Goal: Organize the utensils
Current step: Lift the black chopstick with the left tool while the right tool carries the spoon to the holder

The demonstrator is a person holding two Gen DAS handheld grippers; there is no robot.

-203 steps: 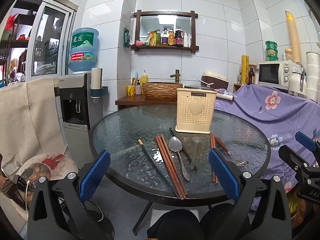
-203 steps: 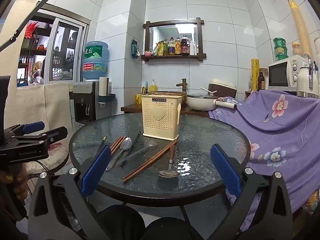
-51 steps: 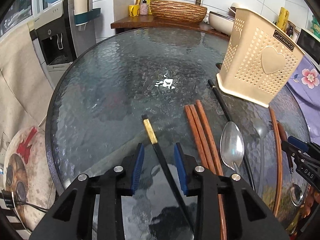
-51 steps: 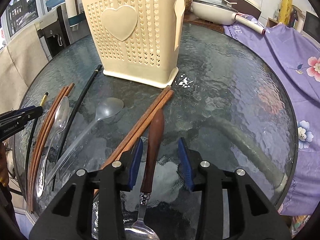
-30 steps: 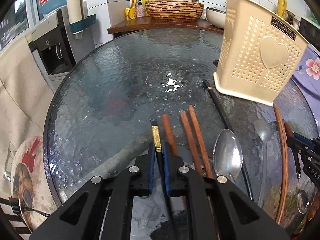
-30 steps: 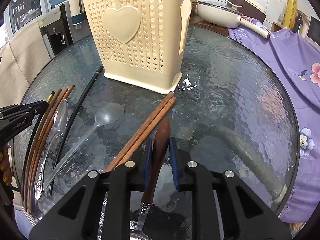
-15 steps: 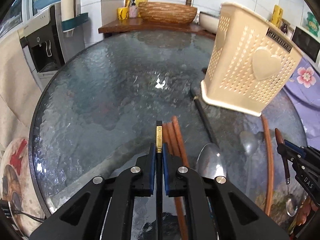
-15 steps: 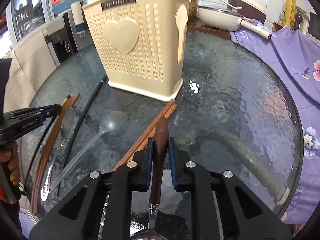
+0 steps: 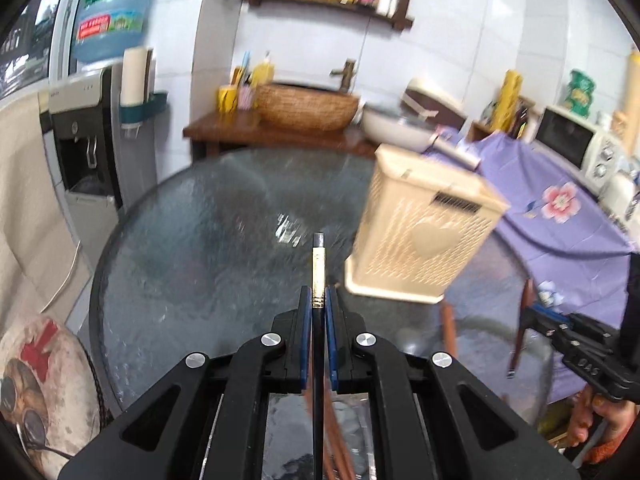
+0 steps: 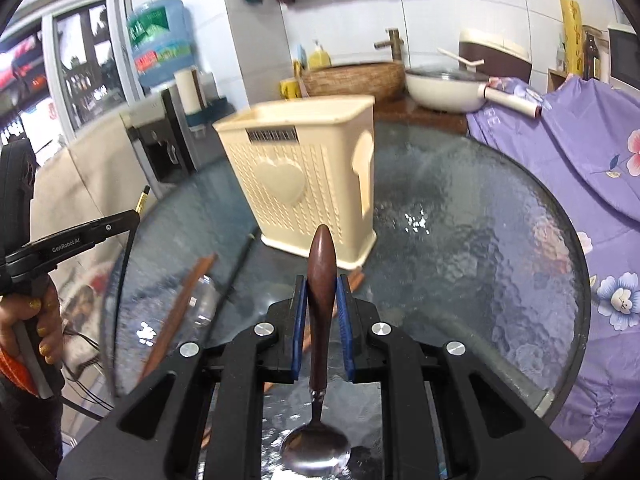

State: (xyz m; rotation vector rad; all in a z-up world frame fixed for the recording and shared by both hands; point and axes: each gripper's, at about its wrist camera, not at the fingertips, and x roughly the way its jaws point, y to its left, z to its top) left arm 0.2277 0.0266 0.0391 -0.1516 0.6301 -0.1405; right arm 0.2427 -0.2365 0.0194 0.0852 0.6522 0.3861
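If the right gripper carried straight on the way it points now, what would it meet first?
Probably the cream utensil basket: the right gripper, shut on the wooden-handled spoon, aims at its lower front wall, with bare glass table between. Depth is unclear.

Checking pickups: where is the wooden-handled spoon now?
The wooden-handled spoon is clamped in the right hand-held gripper, lifted above the glass table, its handle tip pointing toward the cream utensil basket.

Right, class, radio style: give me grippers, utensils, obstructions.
Left gripper shut on black chopstick. Right gripper shut on wooden-handled spoon. Holder ahead, path clear.
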